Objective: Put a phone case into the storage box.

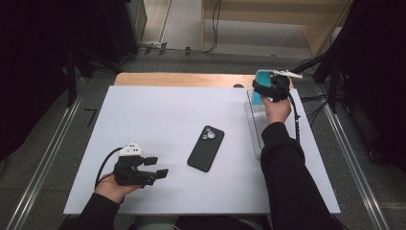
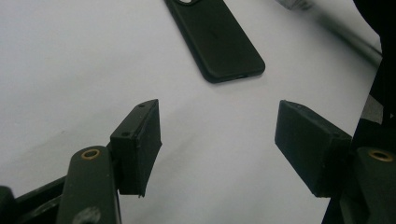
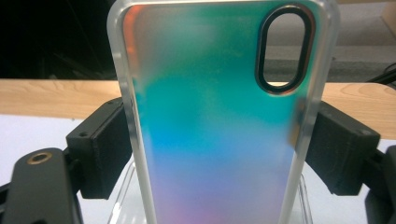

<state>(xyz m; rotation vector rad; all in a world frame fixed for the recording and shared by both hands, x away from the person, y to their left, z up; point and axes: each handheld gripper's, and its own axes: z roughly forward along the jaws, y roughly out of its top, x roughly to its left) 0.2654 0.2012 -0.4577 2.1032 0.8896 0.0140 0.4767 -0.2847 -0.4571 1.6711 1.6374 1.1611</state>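
Here, the phone case (image 3: pixel 219 116) is a translucent shell with frosted white edges, its back shading from teal through blue to violet, with a black-rimmed oval camera opening near its upper corner. It stands upright between the fingers (image 3: pixel 100 149) of the right gripper (image 1: pixel 271 88), which press on its two long edges above a clear rack (image 1: pixel 254 125); that rack lies along the right edge of the white surface (image 1: pixel 158 115). A black phone (image 1: pixel 206 148) lies face down near the surface's middle, left of the rack and well apart from the case. The surface's far edge shows bare wood; beyond it are grey floor, cables and dark stands. The left gripper (image 1: pixel 156 167) rests at the near left corner of the surface, its fingers (image 2: pixel 140 144) apart with nothing between them, pointing toward the phone.
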